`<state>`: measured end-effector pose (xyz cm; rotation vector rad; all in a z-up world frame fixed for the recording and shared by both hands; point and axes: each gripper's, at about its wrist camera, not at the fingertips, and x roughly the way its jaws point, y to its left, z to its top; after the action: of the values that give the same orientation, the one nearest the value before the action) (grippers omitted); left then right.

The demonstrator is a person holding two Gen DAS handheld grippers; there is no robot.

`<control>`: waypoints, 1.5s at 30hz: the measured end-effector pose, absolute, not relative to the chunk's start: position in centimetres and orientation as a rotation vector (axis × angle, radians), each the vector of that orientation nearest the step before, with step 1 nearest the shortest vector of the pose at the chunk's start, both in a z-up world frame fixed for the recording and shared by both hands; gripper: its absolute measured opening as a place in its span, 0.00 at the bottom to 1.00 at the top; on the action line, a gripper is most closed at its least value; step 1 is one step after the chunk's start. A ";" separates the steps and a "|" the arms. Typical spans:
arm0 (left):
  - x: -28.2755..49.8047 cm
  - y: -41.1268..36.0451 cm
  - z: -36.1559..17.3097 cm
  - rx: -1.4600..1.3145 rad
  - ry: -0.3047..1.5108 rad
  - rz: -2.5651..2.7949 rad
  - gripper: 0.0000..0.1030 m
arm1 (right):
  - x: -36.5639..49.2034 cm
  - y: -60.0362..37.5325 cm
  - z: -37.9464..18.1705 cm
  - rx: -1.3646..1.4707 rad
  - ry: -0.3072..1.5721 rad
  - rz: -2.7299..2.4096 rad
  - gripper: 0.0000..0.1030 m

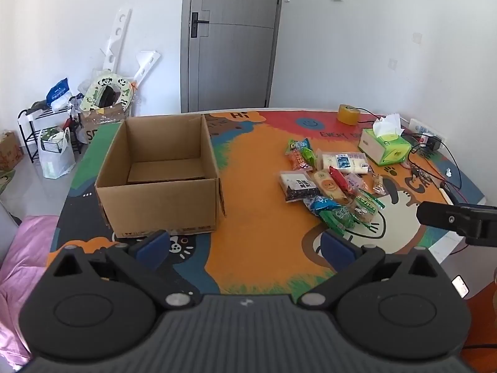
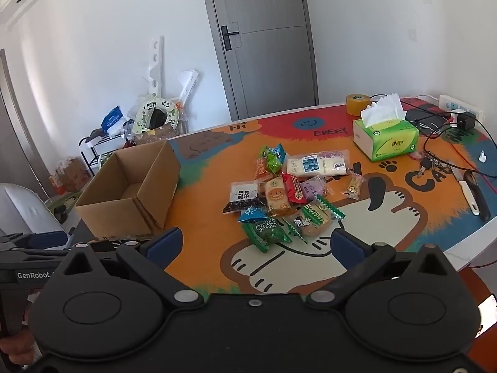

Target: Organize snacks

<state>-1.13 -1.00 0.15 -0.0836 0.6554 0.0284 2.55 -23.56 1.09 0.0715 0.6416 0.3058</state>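
An empty cardboard box (image 1: 161,171) stands open on the left of the colourful table mat (image 1: 254,211); the right wrist view has the box (image 2: 130,192) at its left. Several wrapped snacks (image 1: 329,180) lie in a loose pile to the right of it, also seen as the snack pile (image 2: 285,192) mid-table. My left gripper (image 1: 245,245) hovers open near the table's front edge, nothing between its blue pads. My right gripper (image 2: 256,245) is open too, just short of a green snack packet (image 2: 267,231). The right gripper's black finger (image 1: 456,217) shows at the left wrist view's right edge.
A green tissue box (image 2: 385,140), a roll of tape (image 2: 357,104), keys (image 2: 427,166), a knife (image 2: 472,195), cables and a power strip (image 2: 459,108) crowd the table's right side. Behind the table are a grey door (image 1: 230,40) and a cluttered rack (image 1: 52,115). Pink fabric (image 1: 21,267) lies at the left.
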 end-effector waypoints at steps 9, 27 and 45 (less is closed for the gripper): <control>-1.1 -0.7 0.3 -0.084 0.653 0.032 1.00 | 2.5 -23.4 0.9 0.062 0.643 0.311 1.00; -1.1 -0.9 0.2 -0.077 0.656 0.034 1.00 | 2.3 -23.3 0.9 0.071 0.645 0.323 1.00; -1.4 -1.0 0.4 -0.078 0.649 0.027 1.00 | 2.3 -23.2 0.8 0.067 0.643 0.307 1.00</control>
<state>-1.36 -0.96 0.37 -0.0780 0.6489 0.0266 2.26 -23.18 0.78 0.0666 0.6428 0.3074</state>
